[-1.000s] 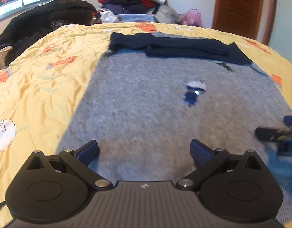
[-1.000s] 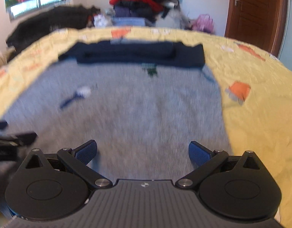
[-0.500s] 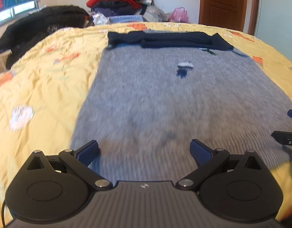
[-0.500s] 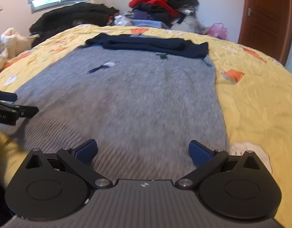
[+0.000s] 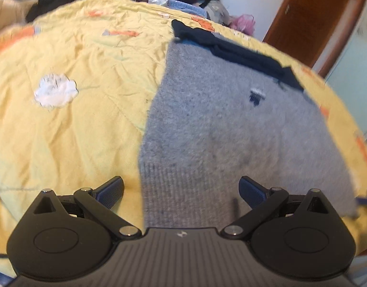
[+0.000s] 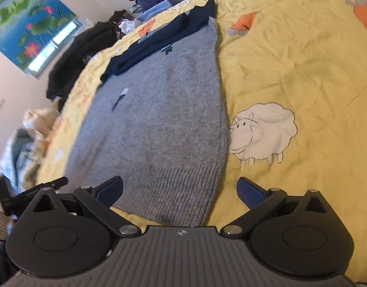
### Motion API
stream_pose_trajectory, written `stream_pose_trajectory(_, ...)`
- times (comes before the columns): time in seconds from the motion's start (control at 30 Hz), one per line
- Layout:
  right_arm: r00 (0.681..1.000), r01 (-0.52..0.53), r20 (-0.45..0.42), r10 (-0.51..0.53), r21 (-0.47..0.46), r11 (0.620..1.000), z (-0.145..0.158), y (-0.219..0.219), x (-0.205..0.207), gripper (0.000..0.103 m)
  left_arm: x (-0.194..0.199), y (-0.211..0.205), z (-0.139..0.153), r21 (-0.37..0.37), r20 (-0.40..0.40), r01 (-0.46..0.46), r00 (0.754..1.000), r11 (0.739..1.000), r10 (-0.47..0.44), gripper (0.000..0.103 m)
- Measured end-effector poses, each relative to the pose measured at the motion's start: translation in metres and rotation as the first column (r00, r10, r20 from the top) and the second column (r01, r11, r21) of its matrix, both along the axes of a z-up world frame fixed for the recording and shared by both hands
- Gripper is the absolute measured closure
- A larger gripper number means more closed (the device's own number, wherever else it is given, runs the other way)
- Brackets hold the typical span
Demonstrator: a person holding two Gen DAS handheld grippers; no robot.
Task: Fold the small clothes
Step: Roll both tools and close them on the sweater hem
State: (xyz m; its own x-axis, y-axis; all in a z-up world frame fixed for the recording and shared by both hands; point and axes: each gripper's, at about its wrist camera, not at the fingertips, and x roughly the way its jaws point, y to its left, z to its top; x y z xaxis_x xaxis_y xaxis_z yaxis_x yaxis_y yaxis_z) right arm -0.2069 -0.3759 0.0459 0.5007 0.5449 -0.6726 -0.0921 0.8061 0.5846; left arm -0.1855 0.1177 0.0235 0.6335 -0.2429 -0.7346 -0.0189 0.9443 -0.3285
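Left gripper (image 5: pixel 181 191), right gripper (image 6: pixel 180 190): jaws wide, empty, at hem corners. Grey knit sweater w/ navy sleeves (image 5: pixel 231 129): flat on yellow printed quilt (image 5: pixel 71 110). Risk: pinching quilt w/ hem, dragging it into fold.

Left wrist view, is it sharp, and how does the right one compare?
Left wrist view: grey sweater soft with motion blur, bedspread edges bulging from fisheye. Right wrist view: tilted, sheep print fairly crisp, window glaring white and smeared.

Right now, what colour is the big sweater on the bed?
Grey sweater, navy sleeves folded across the top; clearest in the right wrist view.
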Motion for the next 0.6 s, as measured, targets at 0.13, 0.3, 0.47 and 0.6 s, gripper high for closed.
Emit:
stream_pose_trajectory(0.13,0.996,-0.029,-0.075,0.046,0.209,0.977,-0.012,-0.001,0.009,0.0,0.01,0.024,-0.005,-0.321,-0.061,0.016,0.997,0.947,-0.037,0.0)
stream_pose_trajectory(0.3,0.993,-0.023,-0.103,0.06,0.323,0.946,-0.02,-0.004,0.017,0.0,0.024,0.059,-0.028,-0.629,-0.202,-0.091,0.978,0.772,-0.05,0.0)
stream_pose_trajectory(0.47,0.991,-0.021,-0.115,0.066,0.359,0.933,-0.021,-0.009,0.023,0.002,0.032,0.069,-0.032,-0.657,-0.24,-0.129,0.97,0.743,-0.044,0.001)
stream_pose_trajectory(0.6,0.991,-0.022,-0.114,0.072,0.387,0.922,-0.022,-0.006,0.03,0.002,0.039,0.059,-0.026,-0.61,-0.231,-0.099,0.971,0.786,-0.057,0.012)
